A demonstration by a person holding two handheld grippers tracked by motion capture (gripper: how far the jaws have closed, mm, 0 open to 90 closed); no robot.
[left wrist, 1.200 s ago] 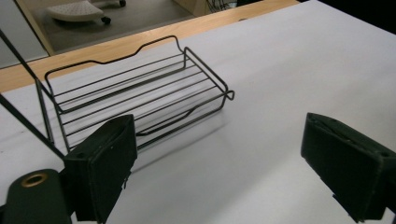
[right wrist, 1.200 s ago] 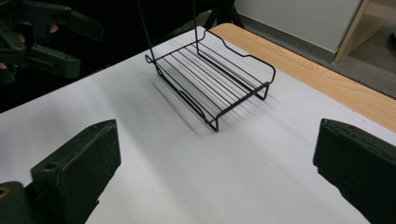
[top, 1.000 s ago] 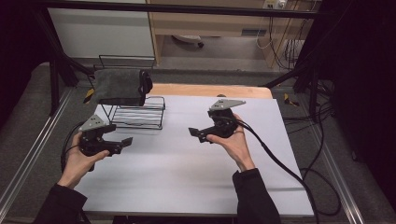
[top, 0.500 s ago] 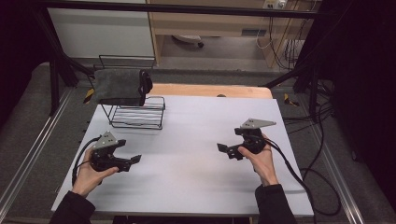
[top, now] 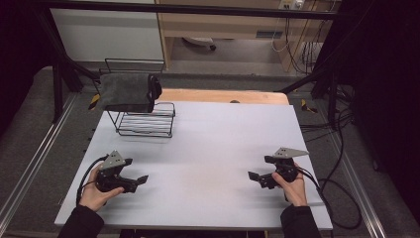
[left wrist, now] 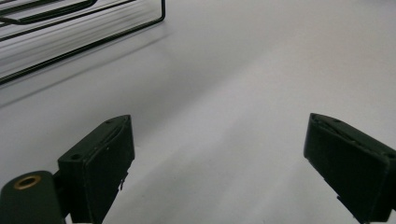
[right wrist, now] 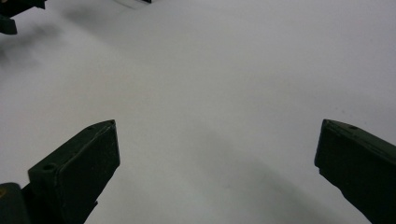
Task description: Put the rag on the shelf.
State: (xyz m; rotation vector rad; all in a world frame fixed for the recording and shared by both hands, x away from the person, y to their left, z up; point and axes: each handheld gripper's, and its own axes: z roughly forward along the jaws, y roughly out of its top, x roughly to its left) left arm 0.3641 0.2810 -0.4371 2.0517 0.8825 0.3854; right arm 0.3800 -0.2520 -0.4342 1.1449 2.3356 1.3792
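At the near edge of the white surface (top: 208, 148), two dark sleeves come in from below, each hand gripping a set of tongs. The left tongs (top: 137, 180) sit at the near left, resting low over the surface and pointing toward the middle. Their jaws stand wide apart with nothing between them; in the left gripper view the left tongs (left wrist: 219, 168) show only bare white surface (left wrist: 243, 93) in the gap. The left hand (top: 94, 193) wraps the handle from behind, and a black cable loops out beside it.

The right tongs (top: 256, 177) sit at the near right, well apart from the left pair, and point back toward the middle. Their jaws are also spread wide and hold nothing; the right gripper view shows the right tongs (right wrist: 217, 163) over plain surface (right wrist: 210, 70). The right hand (top: 293, 187) holds the handle, with a grey three-cornered plate on top and a cable trailing off the right edge.

Between the two pairs the middle of the surface is plain white.

Farther back, at the far left corner, stands a black wire rack (top: 146, 121), well apart from both tongs. Its lower bars show at the top left of the left gripper view (left wrist: 70, 28). A dark grey cloth (top: 124, 91) hangs draped over the top of the rack. Beyond the far edge lies a wooden board (top: 223, 95).
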